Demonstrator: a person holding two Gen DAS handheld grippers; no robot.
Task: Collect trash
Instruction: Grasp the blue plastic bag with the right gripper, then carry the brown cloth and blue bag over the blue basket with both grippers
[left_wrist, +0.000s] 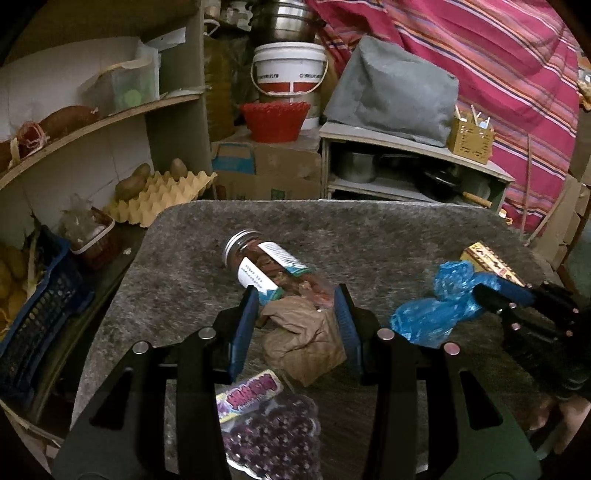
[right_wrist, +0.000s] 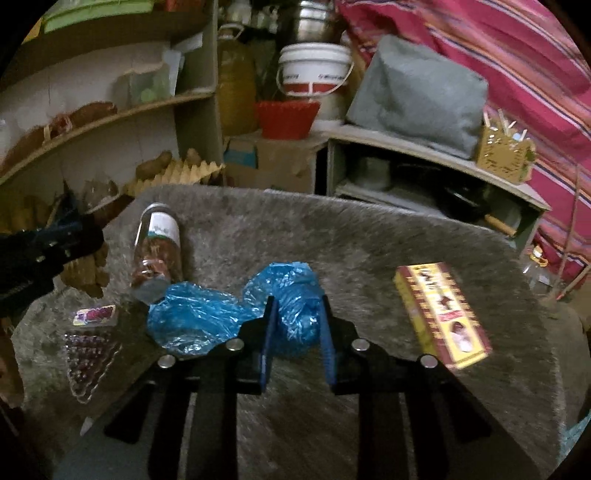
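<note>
Left gripper (left_wrist: 297, 299) clamps crumpled brown paper wad (left_wrist: 303, 338); right gripper (right_wrist: 296, 308) pinches crinkly blue plastic bag (right_wrist: 236, 314) on shaggy grey mat (right_wrist: 369, 243).

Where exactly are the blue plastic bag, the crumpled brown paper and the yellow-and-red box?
blue plastic bag (right_wrist: 207, 317): right wrist view, on its left lobe.
crumpled brown paper (left_wrist: 303, 338): left wrist view, middle of the wad.
yellow-and-red box (right_wrist: 441, 314): right wrist view, middle of its printed top face.
</note>
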